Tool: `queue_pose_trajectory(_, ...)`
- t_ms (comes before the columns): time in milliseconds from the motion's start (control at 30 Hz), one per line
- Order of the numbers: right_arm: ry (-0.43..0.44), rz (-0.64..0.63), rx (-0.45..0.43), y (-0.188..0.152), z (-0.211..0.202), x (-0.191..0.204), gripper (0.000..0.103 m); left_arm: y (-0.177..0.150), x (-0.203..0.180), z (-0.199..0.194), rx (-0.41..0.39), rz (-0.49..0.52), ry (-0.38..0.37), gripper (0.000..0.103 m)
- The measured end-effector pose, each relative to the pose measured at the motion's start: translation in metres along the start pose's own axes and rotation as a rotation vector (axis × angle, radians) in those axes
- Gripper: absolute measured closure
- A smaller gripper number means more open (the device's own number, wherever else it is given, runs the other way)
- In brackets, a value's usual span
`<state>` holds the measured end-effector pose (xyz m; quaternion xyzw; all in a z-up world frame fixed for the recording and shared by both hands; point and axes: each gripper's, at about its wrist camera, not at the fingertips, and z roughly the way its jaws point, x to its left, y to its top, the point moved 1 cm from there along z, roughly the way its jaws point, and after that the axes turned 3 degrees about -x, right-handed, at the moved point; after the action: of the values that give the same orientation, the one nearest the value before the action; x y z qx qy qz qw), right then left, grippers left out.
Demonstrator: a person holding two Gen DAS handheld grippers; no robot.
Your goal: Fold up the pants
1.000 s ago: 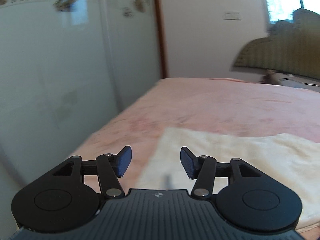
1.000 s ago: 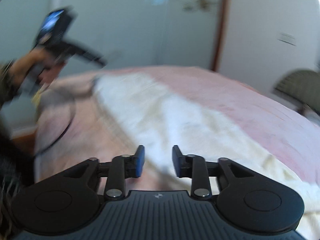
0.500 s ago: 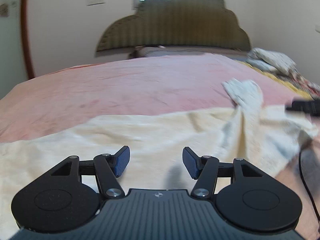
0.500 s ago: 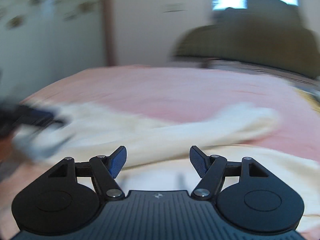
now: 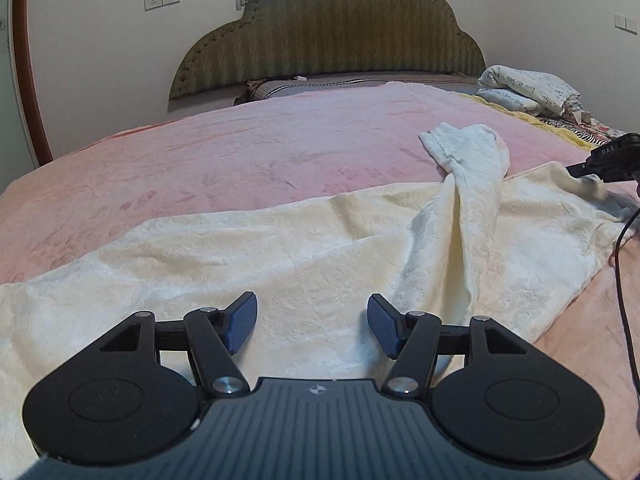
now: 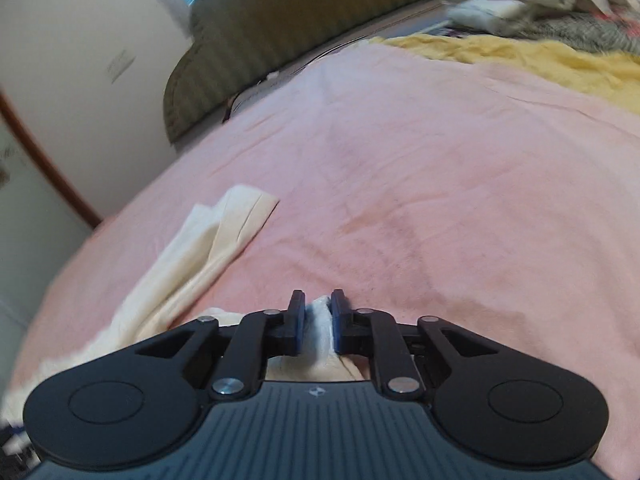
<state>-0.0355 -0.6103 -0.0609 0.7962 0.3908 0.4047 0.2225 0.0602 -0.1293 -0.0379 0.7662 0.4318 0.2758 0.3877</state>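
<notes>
Cream pants [image 5: 280, 252] lie spread across the pink bed, one leg twisted up toward the far right. My left gripper [image 5: 312, 322] is open and empty, just above the near part of the pants. My right gripper [image 6: 317, 320] is shut on a bunched edge of the pants [image 6: 318, 326]; the other leg [image 6: 208, 248] trails away to its left. In the left wrist view the right gripper [image 5: 608, 158] shows at the far right edge, at the pants' far corner.
The pink blanket [image 5: 260, 152] covers the bed, with a green headboard [image 5: 332, 28] behind. Folded white bedding [image 5: 528, 88] and a yellow cloth [image 6: 520, 56] lie at the far right. A black cable [image 5: 624, 288] hangs at the right.
My right gripper has closed on the pants' edge; it was open half a second ago. Both views swung from the wardrobe side toward the headboard. The left gripper stayed open.
</notes>
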Motion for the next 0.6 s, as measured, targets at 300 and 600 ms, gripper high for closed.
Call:
queue_pose_trajectory(300, -0.185, -0.235, -0.142, 0.020, -0.007, 0.024, 0.100, 0.004, -0.016, 0.006, -0.018, 0.029, -0.009, 0.038)
queue_pose_trajectory(600, -0.036, -0.252, -0.027, -0.010, -0.007, 0.052, 0.098, 0.004, -0.018, 0.006, -0.041, 0.008, -0.037, 0.037)
